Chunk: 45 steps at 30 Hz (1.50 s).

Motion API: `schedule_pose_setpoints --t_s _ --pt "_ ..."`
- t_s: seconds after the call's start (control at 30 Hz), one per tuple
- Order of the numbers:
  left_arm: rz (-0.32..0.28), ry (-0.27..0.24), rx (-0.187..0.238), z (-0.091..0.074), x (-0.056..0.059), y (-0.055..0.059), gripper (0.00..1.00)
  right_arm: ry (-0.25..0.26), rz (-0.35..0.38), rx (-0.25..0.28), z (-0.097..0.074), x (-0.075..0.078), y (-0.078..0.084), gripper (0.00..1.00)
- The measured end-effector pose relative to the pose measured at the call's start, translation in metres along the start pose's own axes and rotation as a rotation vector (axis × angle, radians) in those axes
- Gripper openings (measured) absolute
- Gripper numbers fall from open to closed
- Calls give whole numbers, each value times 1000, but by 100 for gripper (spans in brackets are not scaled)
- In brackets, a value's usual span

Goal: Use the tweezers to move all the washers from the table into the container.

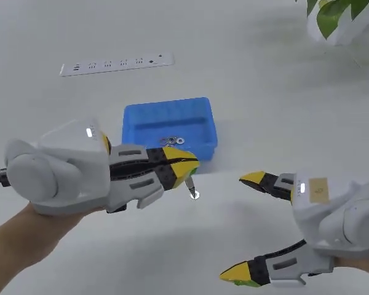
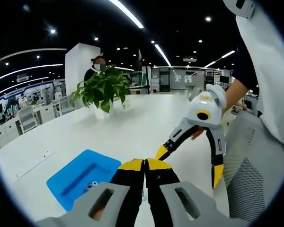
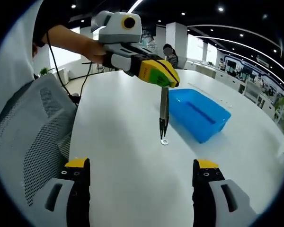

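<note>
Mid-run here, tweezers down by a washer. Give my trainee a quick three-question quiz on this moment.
1. True or false: the right hand-held gripper holds the tweezers.
2. The washer at the tweezer tips is: A) inside the blue container; B) outside it, at the white table; C) in the right hand-held gripper's jaws.
3. Fill in: other washers already lie in the blue ____.
Key: 1 false, the left hand-held gripper holds them; 2 B; 3 container.
</note>
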<state>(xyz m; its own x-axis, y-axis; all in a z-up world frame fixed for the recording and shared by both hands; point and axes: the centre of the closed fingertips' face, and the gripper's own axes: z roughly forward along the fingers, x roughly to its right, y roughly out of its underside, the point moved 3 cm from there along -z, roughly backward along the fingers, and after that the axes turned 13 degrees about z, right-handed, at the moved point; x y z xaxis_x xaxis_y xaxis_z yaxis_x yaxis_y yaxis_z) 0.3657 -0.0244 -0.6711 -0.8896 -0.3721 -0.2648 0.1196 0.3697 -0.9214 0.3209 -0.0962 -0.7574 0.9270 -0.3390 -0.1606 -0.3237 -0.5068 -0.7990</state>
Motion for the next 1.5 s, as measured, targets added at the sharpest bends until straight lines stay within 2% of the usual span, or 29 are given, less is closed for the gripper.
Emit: schedule_pose_setpoints --t_s 0.23,0.53,0.67,1.2,1.3,1.4,1.5 --pt "7 30 -4 3 1 5 4 -8 6 -7 0 -1 3 90" --pt "30 45 -13 2 0 11 4 -15 11 -9 2 -1 2 89" --pt "46 45 -32 2 -2 16 4 -20 7 -8 4 -2 1 89" --pt "40 68 -23 5 0 17 4 -33 11 -14 6 -3 1 87" --pt "22 100 -32 5 4 15 4 -42 12 -10 10 -3 -3 87" --pt "20 108 -42 6 3 14 4 -52 -4 -11 20 1 -10 86" --pt "3 108 -46 7 0 14 4 -69 -18 -20 31 10 -20 79"
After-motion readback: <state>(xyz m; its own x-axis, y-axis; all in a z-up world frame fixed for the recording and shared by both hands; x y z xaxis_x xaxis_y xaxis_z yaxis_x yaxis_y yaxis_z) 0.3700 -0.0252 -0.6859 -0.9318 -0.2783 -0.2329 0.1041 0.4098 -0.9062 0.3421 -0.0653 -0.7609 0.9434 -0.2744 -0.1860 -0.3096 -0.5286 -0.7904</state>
